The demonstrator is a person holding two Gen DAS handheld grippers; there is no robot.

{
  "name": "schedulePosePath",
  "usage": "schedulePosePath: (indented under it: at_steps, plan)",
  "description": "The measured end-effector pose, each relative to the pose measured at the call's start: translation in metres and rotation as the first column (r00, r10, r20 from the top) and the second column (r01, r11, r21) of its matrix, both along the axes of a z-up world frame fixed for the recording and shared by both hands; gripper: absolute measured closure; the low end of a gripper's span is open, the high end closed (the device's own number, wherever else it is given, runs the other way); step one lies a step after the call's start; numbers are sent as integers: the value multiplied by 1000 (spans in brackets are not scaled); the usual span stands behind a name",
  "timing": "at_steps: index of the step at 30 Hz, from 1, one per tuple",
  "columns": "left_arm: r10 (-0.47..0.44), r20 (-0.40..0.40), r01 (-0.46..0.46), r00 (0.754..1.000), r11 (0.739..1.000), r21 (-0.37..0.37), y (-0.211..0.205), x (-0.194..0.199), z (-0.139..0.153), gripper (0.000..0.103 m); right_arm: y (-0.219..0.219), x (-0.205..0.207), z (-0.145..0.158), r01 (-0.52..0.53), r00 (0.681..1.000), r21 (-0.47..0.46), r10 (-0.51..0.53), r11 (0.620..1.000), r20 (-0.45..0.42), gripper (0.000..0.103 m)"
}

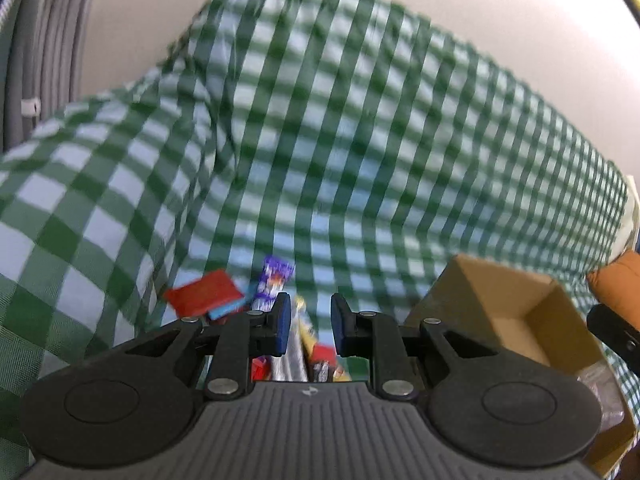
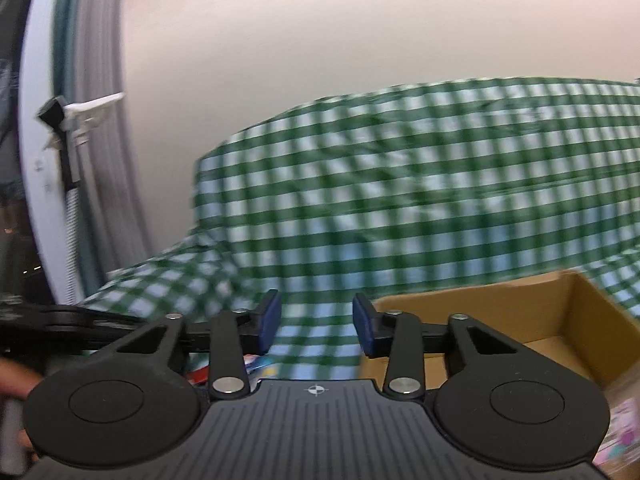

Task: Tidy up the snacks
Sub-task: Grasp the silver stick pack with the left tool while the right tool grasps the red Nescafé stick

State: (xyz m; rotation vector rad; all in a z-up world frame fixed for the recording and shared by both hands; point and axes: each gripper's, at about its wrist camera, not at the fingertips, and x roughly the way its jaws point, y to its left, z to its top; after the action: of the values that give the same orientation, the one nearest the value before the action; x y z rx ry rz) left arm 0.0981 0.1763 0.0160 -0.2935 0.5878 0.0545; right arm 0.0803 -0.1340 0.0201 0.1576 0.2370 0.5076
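Hovering over snack pile [image 1: 276,320], left tongs [image 1: 310,322] wide, empty; right tongs [image 2: 316,322] wide, empty; box [image 1: 516,312] holds few packets; most unsorted.

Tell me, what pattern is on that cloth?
Green and white checks on the cloth, clearest in the left wrist view.

Both views motion-blurred. Snack packets [image 1: 304,344] mostly hidden behind left tongs [image 1: 307,322], labels unreadable. Cardboard box [image 1: 516,320] cut by right edge; contents unclear. Pink packet [image 2: 620,432] cropped at frame edge, blurred.
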Motion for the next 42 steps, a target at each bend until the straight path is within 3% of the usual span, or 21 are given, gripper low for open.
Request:
schedulePosePath:
  at_steps: [10, 12, 15, 18, 19, 21, 22, 23, 27, 29, 33, 39, 42]
  plan:
    - [-76, -220, 65, 972, 996, -57, 8, 44, -53, 78, 51, -1, -25, -129, 980, -26, 123, 991, -157, 64]
    - [-76, -249, 64, 965, 996, -55, 9, 54, -64, 75, 58, -1, -32, -139, 973, -36, 130, 990, -189, 64]
    - [-101, -310, 68, 945, 991, -115, 13, 70, -83, 69, 68, -2, -39, -147, 967, -67, 129, 987, -220, 64]
    - [-106, -352, 89, 930, 994, -66, 6, 78, -95, 65, 76, 0, -46, -144, 960, -84, 119, 986, -252, 64]
    - [-105, -361, 95, 927, 994, -46, 5, 80, -97, 60, 78, 1, -47, -143, 958, -88, 116, 986, -261, 64]
    - [-120, -377, 104, 919, 993, -62, 6, 82, -102, 59, 81, 3, -52, -146, 953, -104, 112, 984, -283, 64]
    - [-125, -382, 108, 916, 992, -65, 7, 83, -104, 62, 83, 4, -54, -147, 950, -110, 109, 983, -292, 64]
    - [-131, -383, 117, 914, 991, -61, 7, 82, -103, 73, 85, 4, -57, -145, 948, -118, 104, 982, -299, 64]
    - [-119, -399, 100, 909, 993, -70, 17, 69, -93, 83, 95, 9, -69, -144, 941, -148, 89, 978, -327, 64]
    - [-75, -426, 67, 902, 997, -33, 22, 54, -86, 94, 101, 11, -76, -141, 937, -165, 78, 976, -340, 64]
    - [-31, -472, 55, 881, 998, 38, 21, 25, -77, 94, 117, 18, -90, -133, 933, -239, 40, 962, -359, 64]
    - [8, -490, 9, 872, 999, 34, 25, 5, -76, 90, 127, 39, -111, -108, 912, -255, -7, 961, -411, 65]
    - [12, -497, 13, 867, 999, 46, 23, 7, -77, 77, 133, 48, -117, -109, 907, -259, -11, 960, -421, 65]
